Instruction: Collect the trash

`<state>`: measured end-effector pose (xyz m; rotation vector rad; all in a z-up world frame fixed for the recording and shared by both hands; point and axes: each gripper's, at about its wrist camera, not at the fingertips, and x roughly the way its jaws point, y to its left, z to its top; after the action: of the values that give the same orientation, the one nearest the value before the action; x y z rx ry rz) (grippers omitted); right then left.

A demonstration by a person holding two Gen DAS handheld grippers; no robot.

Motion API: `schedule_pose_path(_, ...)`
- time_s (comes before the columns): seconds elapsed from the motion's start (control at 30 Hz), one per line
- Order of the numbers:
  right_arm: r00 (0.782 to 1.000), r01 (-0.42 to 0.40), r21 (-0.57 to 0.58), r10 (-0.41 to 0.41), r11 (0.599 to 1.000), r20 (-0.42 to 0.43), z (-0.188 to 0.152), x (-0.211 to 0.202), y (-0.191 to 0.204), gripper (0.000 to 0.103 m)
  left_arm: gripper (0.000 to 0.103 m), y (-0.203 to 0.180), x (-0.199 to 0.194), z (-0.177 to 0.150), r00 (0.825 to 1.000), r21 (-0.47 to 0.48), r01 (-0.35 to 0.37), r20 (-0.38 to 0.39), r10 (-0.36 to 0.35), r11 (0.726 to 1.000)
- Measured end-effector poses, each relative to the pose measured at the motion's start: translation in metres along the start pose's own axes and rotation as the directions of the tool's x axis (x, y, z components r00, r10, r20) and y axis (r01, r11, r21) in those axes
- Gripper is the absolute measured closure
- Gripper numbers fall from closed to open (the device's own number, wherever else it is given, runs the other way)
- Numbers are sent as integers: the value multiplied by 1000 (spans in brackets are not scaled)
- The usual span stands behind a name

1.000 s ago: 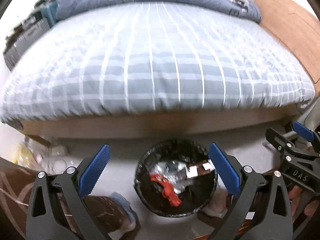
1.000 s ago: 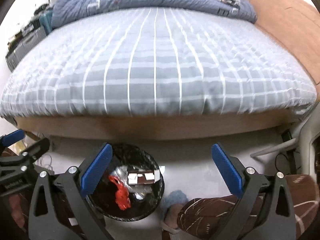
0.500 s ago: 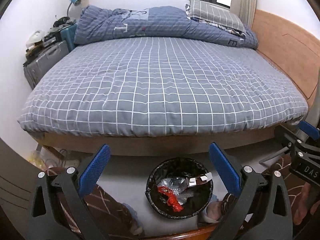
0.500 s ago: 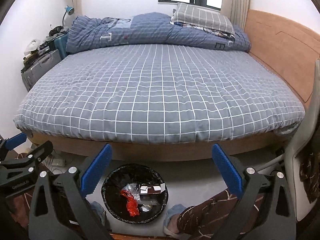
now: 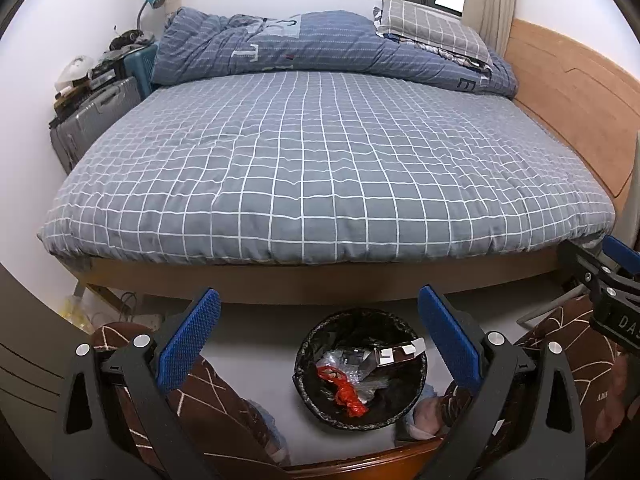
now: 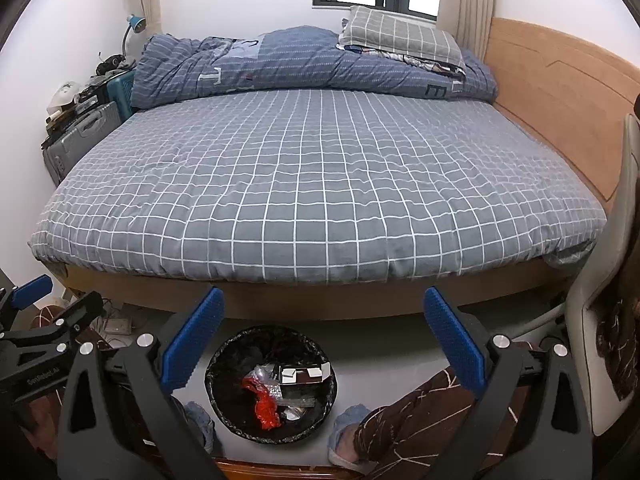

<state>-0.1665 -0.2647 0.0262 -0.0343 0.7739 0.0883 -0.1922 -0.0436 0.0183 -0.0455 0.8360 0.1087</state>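
Observation:
A round black trash bin (image 5: 308, 390) lined with a black bag stands on the grey floor in front of the bed; it also shows in the right wrist view (image 6: 224, 416). Inside lie a red wrapper (image 5: 346, 394), clear plastic and a dark box with white labels (image 5: 394, 354). My left gripper (image 5: 318, 334) is open and empty, high above the bin. My right gripper (image 6: 322, 334) is open and empty, also above it. Each gripper shows at the edge of the other's view.
A bed with a grey checked cover (image 5: 320, 168) fills the view, with a folded blue duvet (image 5: 320, 46) and pillow at the far end. A grey suitcase (image 5: 94, 120) and clutter stand left. A wooden headboard (image 5: 576, 100) is right. The person's legs and slippers flank the bin.
Both grippers have risen and pulled back from the bin, so it looks smaller and the whole bed and window come into view. Both stay open and empty.

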Motion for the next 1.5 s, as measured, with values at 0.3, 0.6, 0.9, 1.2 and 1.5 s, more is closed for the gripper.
schedule_pose_path(0.3, 1000, 5, -3, -5, 1000, -5, 0, 4, 1, 7, 6, -1, 0, 1, 1000, 7, 0, 4, 0, 1000)
schedule_pose_path(0.6, 1000, 10, -3, -10, 1000, -8, 0, 6, 2, 7, 6, 0, 0, 2, 1000, 4, -1, 1, 1, 1000)
schedule_pose_path(0.9, 1000, 17, -7, -17, 1000, -9, 0, 10, 2, 7, 6, 4, 2, 3, 1000, -12, -27, 1, 27, 1000)
schedule_pose_path(1.2, 1000, 19, -7, -19, 1000, -14, -3, 12, 2, 7, 6, 10, 6, 1, 999, -23, -42, -7, 42, 999)
schedule_pose_path(1.5, 1000, 20, -10, -20, 1000, -17, -6, 14, 3, 7, 6, 5, 3, 0, 999, -2, -42, 5, 42, 999)
